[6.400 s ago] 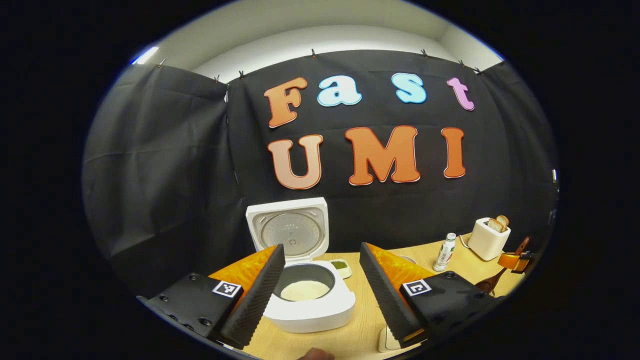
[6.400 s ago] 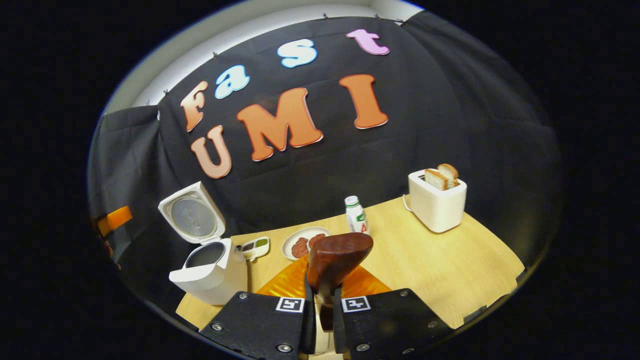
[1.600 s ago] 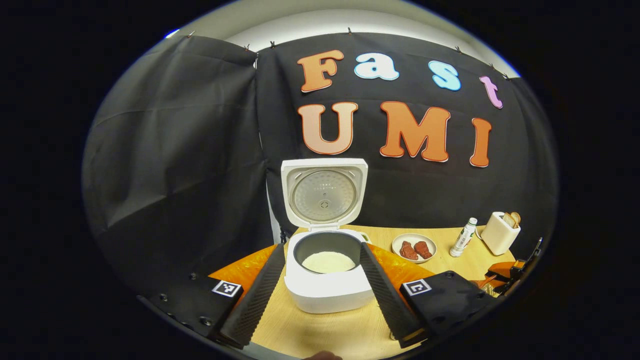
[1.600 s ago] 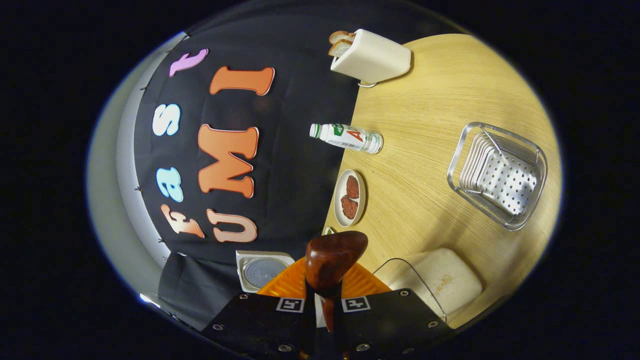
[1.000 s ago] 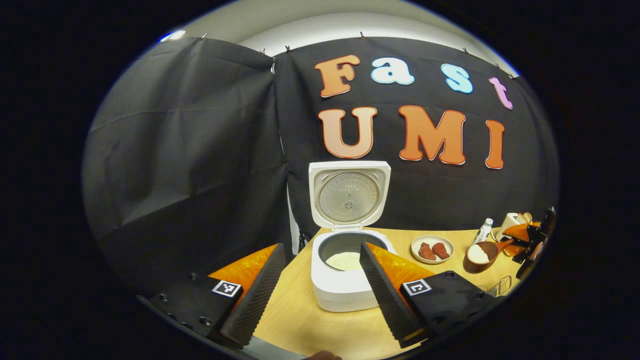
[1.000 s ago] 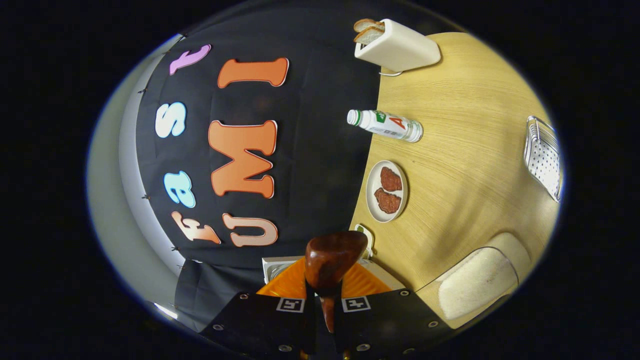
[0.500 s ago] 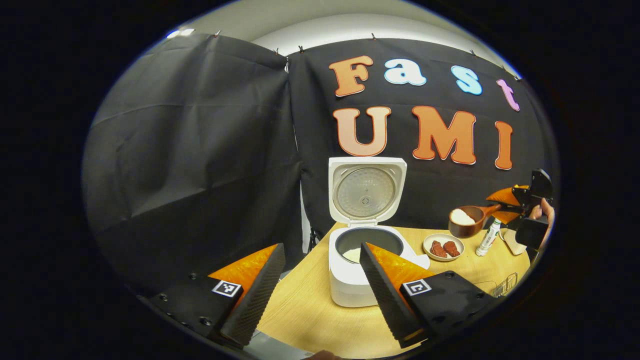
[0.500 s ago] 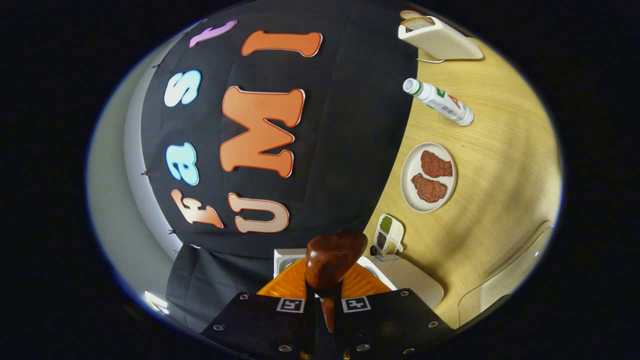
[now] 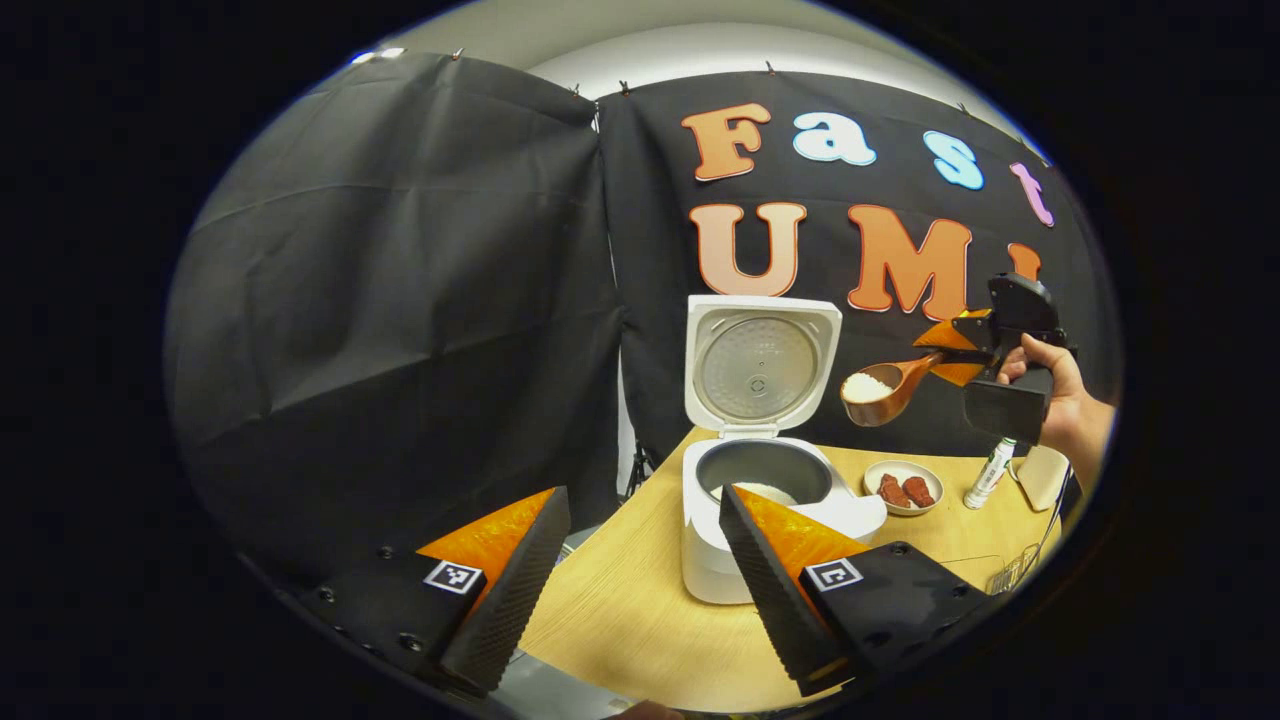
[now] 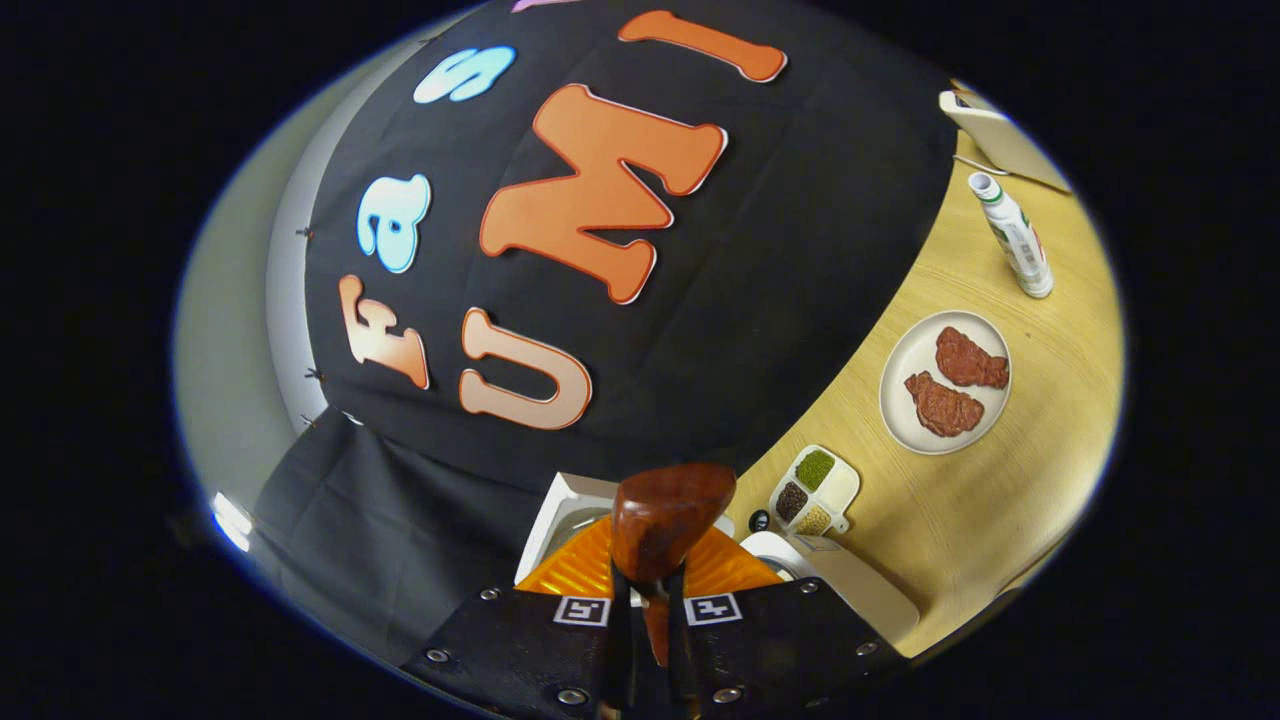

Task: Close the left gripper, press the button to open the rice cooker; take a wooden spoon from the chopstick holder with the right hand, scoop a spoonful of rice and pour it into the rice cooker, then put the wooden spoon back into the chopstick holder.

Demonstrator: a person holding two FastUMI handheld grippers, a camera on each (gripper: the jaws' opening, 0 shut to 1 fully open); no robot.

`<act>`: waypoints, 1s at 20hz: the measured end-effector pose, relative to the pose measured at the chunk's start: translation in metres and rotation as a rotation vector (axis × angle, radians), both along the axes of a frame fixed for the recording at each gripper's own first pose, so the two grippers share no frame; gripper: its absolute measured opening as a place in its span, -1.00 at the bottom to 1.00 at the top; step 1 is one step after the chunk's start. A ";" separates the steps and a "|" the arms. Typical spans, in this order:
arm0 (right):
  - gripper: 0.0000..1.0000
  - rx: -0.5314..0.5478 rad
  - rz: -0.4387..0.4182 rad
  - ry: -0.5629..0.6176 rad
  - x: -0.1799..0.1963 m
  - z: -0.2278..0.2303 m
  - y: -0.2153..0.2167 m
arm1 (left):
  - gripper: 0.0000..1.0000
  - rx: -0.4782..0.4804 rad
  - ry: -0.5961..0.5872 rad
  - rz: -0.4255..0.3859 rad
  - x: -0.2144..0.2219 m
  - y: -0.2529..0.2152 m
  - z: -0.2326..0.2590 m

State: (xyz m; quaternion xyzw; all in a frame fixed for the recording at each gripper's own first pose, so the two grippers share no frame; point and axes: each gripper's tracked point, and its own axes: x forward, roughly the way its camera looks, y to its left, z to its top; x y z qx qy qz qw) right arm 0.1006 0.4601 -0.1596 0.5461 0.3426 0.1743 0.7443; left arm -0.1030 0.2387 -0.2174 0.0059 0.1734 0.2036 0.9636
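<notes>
A wooden spoon (image 9: 880,393) heaped with white rice hangs in the air just right of the open rice cooker (image 9: 765,470), above the level of the pot's rim; half a second ago it sat lower and further right, over the plate. The right gripper (image 10: 648,600) has both fingers clamped on the spoon's handle, and the spoon's dark, glossy back rises between them. In the left gripper view a hand (image 9: 1065,400) carries that gripper near the booth wall. The left gripper (image 9: 640,570) has its ribbed black fingers spread wide, holding nothing, low over the table (image 9: 640,630), with the cooker now further right between them than before. The cooker is white and boxy, lid upright with a round metal inner plate, rice lying in its grey pot. Beyond it stand a round plate (image 10: 905,400) with two reddish pieces, a small sectioned condiment dish (image 10: 815,495), and a white bottle (image 10: 1015,240) whose label is too small to read. The table is pale wood grain.
</notes>
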 end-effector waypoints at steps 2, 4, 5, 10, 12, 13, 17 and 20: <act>-0.75 -0.070 0.023 -0.038 0.004 -0.002 0.024 | 0.99 -0.011 0.008 0.020 -0.004 0.010 -0.006; -0.75 -0.154 0.051 -0.089 0.009 -0.005 0.045 | 0.99 -0.018 0.017 0.036 -0.006 0.017 -0.010; -0.75 -0.193 0.064 -0.120 0.011 -0.004 0.055 | 0.99 -0.020 0.022 0.043 -0.007 0.021 -0.012; -0.75 -0.323 0.094 -0.225 0.019 -0.003 0.087 | 0.99 -0.030 0.036 0.072 -0.017 0.035 -0.019; -0.75 -0.360 0.106 -0.263 0.019 -0.002 0.094 | 1.00 -0.029 0.038 0.084 -0.019 0.042 -0.019; -0.75 -0.381 0.114 -0.287 0.020 -0.001 0.097 | 1.00 -0.028 0.039 0.089 -0.018 0.044 -0.019; -0.75 -0.470 0.145 -0.392 0.018 0.006 0.108 | 0.99 -0.031 0.046 0.087 -0.018 0.045 -0.021; -0.75 -0.514 0.170 -0.473 0.013 0.013 0.115 | 1.00 -0.032 0.048 0.084 -0.015 0.048 -0.020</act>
